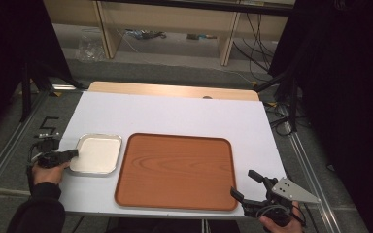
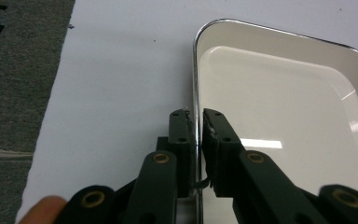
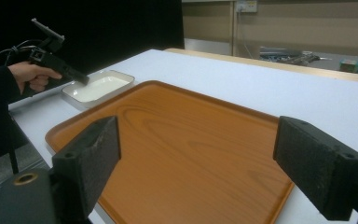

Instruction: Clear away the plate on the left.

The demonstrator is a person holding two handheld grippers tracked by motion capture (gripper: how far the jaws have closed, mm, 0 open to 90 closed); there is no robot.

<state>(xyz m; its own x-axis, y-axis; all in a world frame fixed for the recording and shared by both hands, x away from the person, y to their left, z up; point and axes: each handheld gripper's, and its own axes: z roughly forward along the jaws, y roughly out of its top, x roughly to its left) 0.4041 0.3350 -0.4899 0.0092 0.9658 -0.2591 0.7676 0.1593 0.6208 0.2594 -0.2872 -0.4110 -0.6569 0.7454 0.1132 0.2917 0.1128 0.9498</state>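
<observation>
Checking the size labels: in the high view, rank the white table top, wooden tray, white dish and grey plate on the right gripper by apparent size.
1. White table top
2. Wooden tray
3. White dish
4. Grey plate on the right gripper; it sits nearest the camera, yet looks smallest.

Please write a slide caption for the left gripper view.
Left gripper pinches the chrome rim of the shallow white metal tray.

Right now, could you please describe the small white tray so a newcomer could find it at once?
Start at the big wooden tray mid-table. The white tray sits just left of it, smaller, metal-rimmed, its left rim pinched by the left gripper.
</observation>
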